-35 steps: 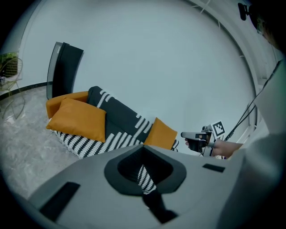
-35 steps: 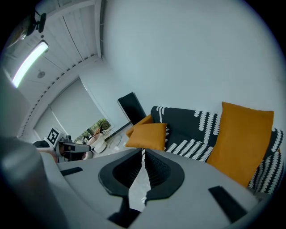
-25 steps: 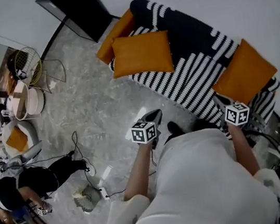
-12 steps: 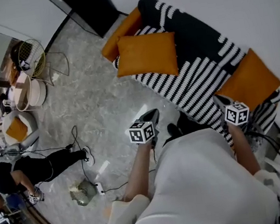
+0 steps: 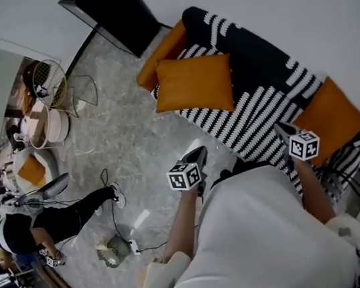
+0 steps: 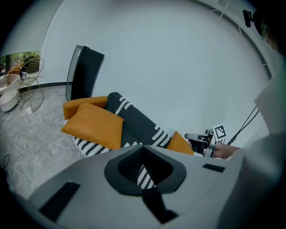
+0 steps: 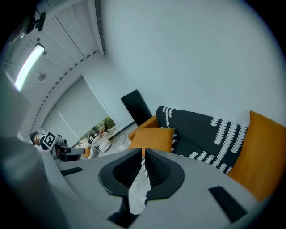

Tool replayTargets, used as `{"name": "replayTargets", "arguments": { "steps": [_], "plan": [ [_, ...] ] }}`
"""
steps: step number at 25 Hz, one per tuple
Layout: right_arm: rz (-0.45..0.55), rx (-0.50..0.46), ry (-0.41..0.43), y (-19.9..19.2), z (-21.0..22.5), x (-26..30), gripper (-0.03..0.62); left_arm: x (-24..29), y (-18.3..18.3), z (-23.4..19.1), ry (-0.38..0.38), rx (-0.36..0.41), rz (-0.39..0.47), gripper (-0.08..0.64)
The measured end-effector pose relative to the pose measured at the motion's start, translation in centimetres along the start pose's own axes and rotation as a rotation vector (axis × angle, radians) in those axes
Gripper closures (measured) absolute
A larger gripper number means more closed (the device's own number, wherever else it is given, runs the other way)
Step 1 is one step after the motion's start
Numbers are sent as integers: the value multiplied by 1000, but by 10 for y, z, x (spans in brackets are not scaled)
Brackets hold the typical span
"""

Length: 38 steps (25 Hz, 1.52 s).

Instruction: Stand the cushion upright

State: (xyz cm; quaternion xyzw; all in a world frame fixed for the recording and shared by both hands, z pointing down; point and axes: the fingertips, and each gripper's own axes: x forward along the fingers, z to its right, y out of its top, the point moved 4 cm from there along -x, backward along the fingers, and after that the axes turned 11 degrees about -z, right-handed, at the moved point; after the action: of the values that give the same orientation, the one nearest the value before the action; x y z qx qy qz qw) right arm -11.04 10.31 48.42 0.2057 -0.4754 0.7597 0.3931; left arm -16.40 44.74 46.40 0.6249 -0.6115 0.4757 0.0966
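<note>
Facing a sofa [image 5: 279, 83], a person holds the left tool [image 5: 198, 154] and right tool [image 5: 281, 130] closed, empty. The cushion [image 5: 194, 85] lies flat on the seat [image 5: 243, 113] at twelve o'clock. Best: open both tools, pinch its far edge, tip it against the backrest [image 5: 255, 60].

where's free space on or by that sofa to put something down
Free: the striped seat between the lying cushion and the right-end cushion, and the floor before the sofa. Crowded: the far left, with chairs and a person.
</note>
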Motion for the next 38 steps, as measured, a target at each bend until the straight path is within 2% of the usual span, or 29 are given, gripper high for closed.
{"name": "replayTargets", "arguments": {
  "steps": [6, 18, 27, 33, 38],
  "plan": [
    [-20, -5, 20, 27, 28, 25, 546, 25, 37, -9, 28, -13, -10, 558],
    [-39, 9, 36, 42, 42, 35, 546, 37, 63, -17, 48, -35, -19, 558],
    [-51, 19, 25, 47, 42, 58, 546, 50, 77, -43, 38, -35, -28, 558],
    [-64, 8, 8, 84, 31, 72, 546, 56, 110, -62, 26, -41, -42, 558],
    [-63, 5, 1, 79, 44, 72, 546, 73, 105, -65, 27, -53, -38, 558]
  ]
}}
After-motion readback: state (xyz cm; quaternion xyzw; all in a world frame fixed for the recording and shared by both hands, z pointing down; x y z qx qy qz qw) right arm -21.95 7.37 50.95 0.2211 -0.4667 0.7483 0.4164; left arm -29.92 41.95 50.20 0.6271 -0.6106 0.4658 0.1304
